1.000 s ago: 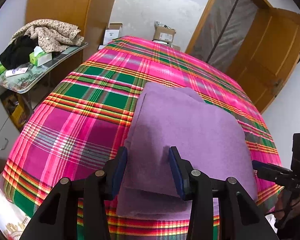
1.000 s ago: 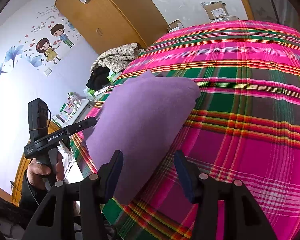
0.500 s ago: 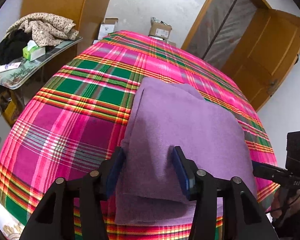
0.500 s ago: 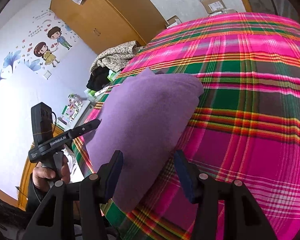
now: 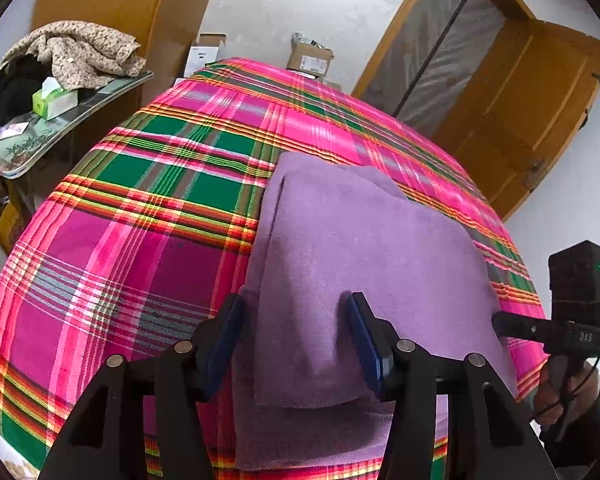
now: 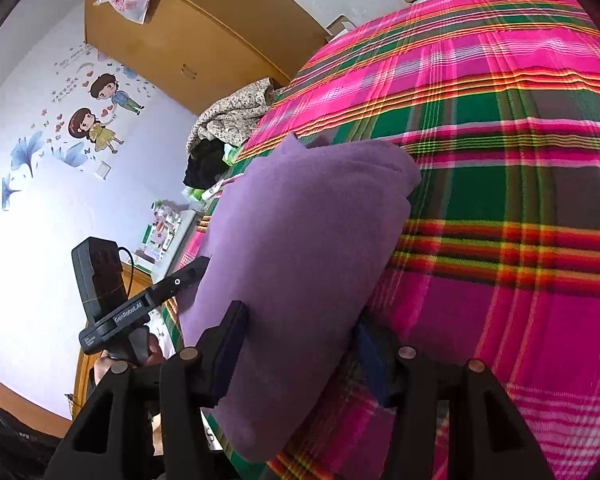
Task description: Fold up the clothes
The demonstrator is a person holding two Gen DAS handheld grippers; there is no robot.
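A folded purple garment (image 5: 352,264) lies near the front edge of a bed covered by a pink and green plaid sheet (image 5: 148,216). My left gripper (image 5: 294,334) is open and hovers over the garment's near left part, one finger on each side of a fold. In the right wrist view the garment (image 6: 300,248) fills the left middle. My right gripper (image 6: 300,344) is open, its jaws straddling the garment's near right edge, the right finger partly hidden under the cloth. Each gripper shows in the other's view, held by a hand.
A side table (image 5: 32,148) at the left holds a pile of clothes (image 5: 72,52), a tissue box and small items. Cardboard boxes (image 5: 310,58) stand beyond the bed. A wooden wardrobe (image 6: 188,32) and a door (image 5: 532,112) line the walls.
My right gripper has moved forward, so the garment's edge now sits between its jaws. My left gripper has shifted slightly closer over the garment. Both stay open.
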